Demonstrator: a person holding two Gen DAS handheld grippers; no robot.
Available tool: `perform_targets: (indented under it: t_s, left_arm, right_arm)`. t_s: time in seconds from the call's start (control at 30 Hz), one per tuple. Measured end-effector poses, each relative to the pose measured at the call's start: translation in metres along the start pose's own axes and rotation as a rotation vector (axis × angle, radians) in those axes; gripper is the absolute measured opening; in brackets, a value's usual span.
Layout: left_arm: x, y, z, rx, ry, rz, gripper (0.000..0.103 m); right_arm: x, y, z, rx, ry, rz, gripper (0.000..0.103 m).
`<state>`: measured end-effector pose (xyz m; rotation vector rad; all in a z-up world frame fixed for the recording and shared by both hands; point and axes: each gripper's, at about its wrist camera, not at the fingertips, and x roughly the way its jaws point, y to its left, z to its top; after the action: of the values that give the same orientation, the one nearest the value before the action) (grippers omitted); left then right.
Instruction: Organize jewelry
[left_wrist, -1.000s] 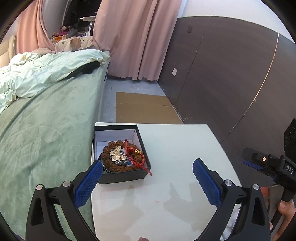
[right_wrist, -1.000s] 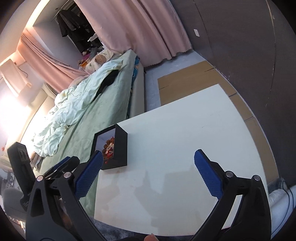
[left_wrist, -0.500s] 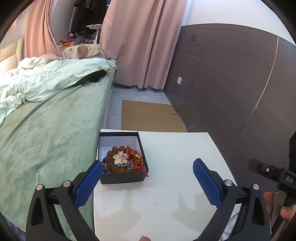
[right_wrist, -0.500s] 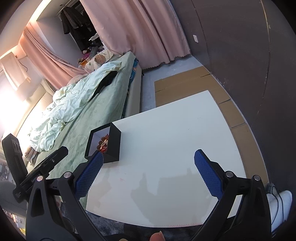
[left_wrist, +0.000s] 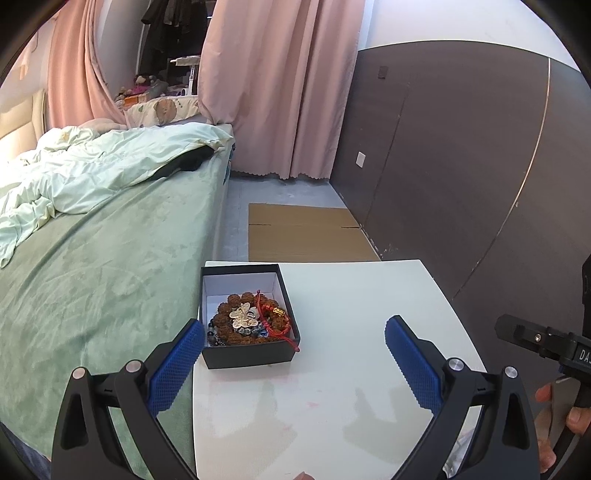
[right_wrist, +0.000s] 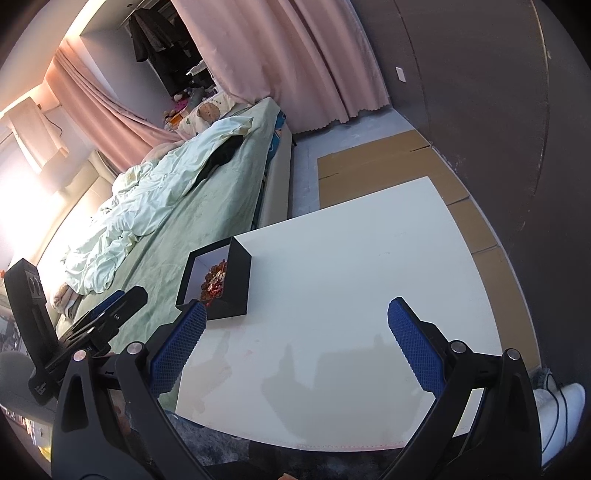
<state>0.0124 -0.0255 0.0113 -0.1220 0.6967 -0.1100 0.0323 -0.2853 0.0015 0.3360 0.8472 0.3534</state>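
Bedroom: white table (left_wrist: 332, 387) beside a green bed (left_wrist: 92, 288). On the table's bed-side edge, an open black box (left_wrist: 247, 354) holding the jewelry (left_wrist: 251, 319), beads and red cord heaped together. Your left gripper (left_wrist: 293, 365) and right gripper (right_wrist: 295, 347): both spread wide, holding nothing, above the tabletop.

A bed (left_wrist: 92, 280) with a rumpled duvet (left_wrist: 96, 177) stands beside a white table (left_wrist: 332, 387). Pink curtains (left_wrist: 273, 85) hang by a dark panelled wall (left_wrist: 461, 166); cardboard (left_wrist: 303, 236) covers grey floor.
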Motion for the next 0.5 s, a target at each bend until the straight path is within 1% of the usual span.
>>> perform_targets:
  t_s: [0.23,0.5]
  left_arm:
    - [0.0006,-0.0025,0.0014,0.019,-0.014,0.045,0.095]
    - [-0.005,-0.0001,0.0037,0.024,-0.031,0.043,0.095]
  right_arm:
    - [-0.0011,-0.0022,-0.0001,-0.005,-0.012,-0.019,0.098]
    - [0.0007,0.001,-0.0024,-0.013,-0.021,-0.046,0.098]
